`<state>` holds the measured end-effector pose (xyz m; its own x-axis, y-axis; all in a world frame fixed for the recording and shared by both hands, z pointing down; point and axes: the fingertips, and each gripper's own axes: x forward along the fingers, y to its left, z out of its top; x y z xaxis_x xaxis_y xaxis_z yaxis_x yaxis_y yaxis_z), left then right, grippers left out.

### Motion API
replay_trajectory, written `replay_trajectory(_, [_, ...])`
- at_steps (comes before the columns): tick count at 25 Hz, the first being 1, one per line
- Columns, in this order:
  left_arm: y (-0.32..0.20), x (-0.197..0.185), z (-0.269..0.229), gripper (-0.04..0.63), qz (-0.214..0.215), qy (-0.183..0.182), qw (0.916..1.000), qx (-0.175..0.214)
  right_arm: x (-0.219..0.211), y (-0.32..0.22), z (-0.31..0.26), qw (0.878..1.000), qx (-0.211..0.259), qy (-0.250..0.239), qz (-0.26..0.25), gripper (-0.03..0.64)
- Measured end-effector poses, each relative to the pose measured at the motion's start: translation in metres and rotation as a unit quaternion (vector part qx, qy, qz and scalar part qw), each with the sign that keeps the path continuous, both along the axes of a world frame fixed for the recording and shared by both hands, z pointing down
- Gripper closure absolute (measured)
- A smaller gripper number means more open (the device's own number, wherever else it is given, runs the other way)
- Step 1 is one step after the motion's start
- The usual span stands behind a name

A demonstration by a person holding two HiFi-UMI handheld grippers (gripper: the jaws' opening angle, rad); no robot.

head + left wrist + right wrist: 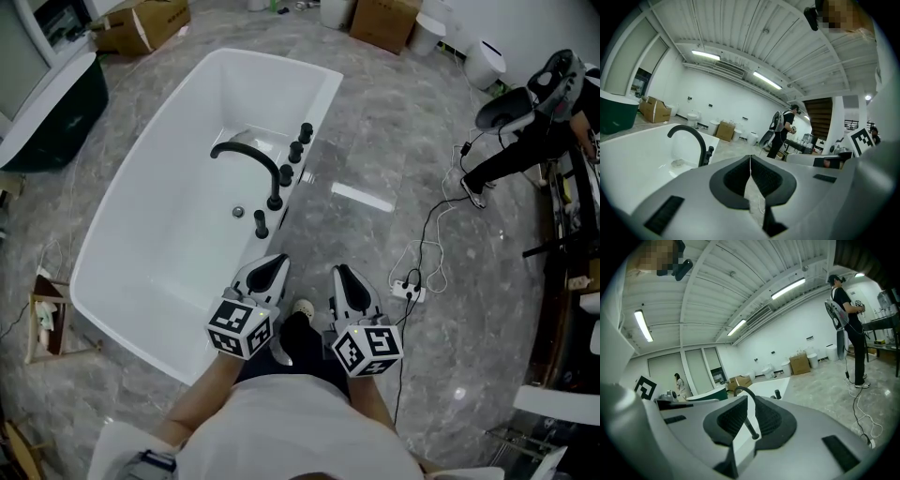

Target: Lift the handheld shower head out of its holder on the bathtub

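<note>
- Head view: a white bathtub lies slantwise on the grey marbled floor, with a small drain in its bottom.
- A black arched faucet reaches over the basin from the tub's right rim. Three black knobs stand in a row on that rim beyond the faucet's base.
- The handheld shower head is a short black stick on the same rim, just this side of the faucet's base. It stands upright in its holder, long axis vertical.
- The left hand-held gripper hangs over the tub's near right edge, pointing towards the fittings and clear of the shower head. In the left gripper view its jaws meet in a thin line, with nothing between them.
- The right hand-held gripper is over the floor just beside the left one. Its jaws are together too, and empty.
- Cardboard boxes sit along the far wall.
- A dark green tub stands at the left.
- A power strip lies on the floor to the right.
</note>
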<state>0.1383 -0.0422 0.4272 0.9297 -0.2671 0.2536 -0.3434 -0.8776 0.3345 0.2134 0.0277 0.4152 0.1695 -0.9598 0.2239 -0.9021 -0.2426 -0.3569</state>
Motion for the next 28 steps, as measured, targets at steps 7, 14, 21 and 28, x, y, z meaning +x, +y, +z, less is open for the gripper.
replay_trajectory(7, [-0.018,0.037,0.002,0.583,-0.022,0.001,0.9997,0.007,0.039,-0.021,0.002,1.0,0.005,-0.002,-0.029,0.563])
replay_trajectory(14, [-0.016,0.052,0.014,0.583,-0.037,-0.019,0.9991,0.003,0.051,-0.034,0.022,0.998,-0.004,-0.022,-0.065,0.563])
replay_trajectory(21, [-0.02,0.047,0.022,0.583,-0.04,-0.044,0.9982,-0.012,0.055,-0.049,0.03,0.996,-0.011,-0.048,-0.076,0.563])
replay_trajectory(28, [-0.033,0.056,0.015,0.583,-0.03,-0.038,0.9986,-0.021,0.058,-0.063,0.022,0.996,-0.019,-0.036,-0.079,0.563])
